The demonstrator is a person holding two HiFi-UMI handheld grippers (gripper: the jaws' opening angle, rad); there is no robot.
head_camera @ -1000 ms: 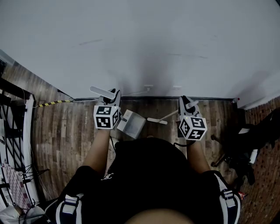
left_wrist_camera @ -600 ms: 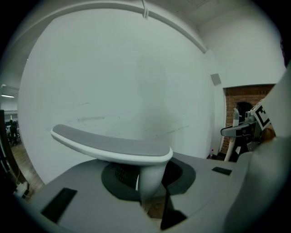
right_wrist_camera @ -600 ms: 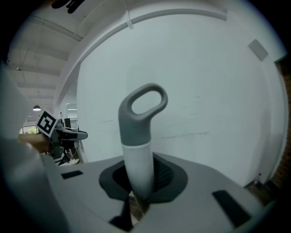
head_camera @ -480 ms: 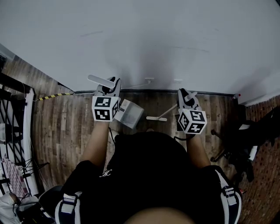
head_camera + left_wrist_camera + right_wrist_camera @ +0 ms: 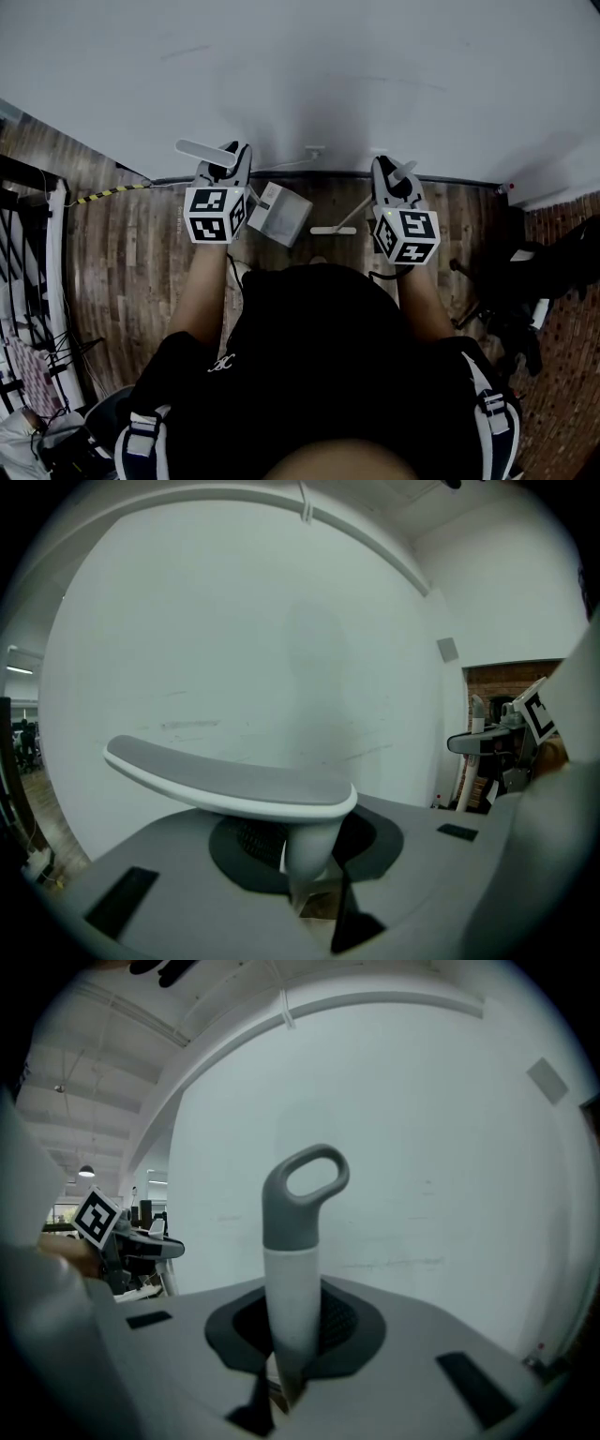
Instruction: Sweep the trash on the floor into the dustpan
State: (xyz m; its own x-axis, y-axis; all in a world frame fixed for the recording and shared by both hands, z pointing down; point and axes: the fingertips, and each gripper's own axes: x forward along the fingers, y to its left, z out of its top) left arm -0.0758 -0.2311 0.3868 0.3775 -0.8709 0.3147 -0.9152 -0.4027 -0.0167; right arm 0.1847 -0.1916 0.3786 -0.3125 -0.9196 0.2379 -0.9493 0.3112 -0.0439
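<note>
Evidently the left gripper (image 5: 225, 167) clamped the dustpan (image 5: 279, 214) by its handle; right of the dustpan, the right gripper (image 5: 392, 178) clamped the broom (image 5: 334, 230), whose shaft slanted toward the dustpan. No trash showed.

Dark wood-plank floor (image 5: 131, 262), yellow-and-black striped strip (image 5: 111, 194) lying on it near the wall at left, black metal rack (image 5: 28, 272) standing at the left edge, dark chair base (image 5: 502, 314) at right
</note>
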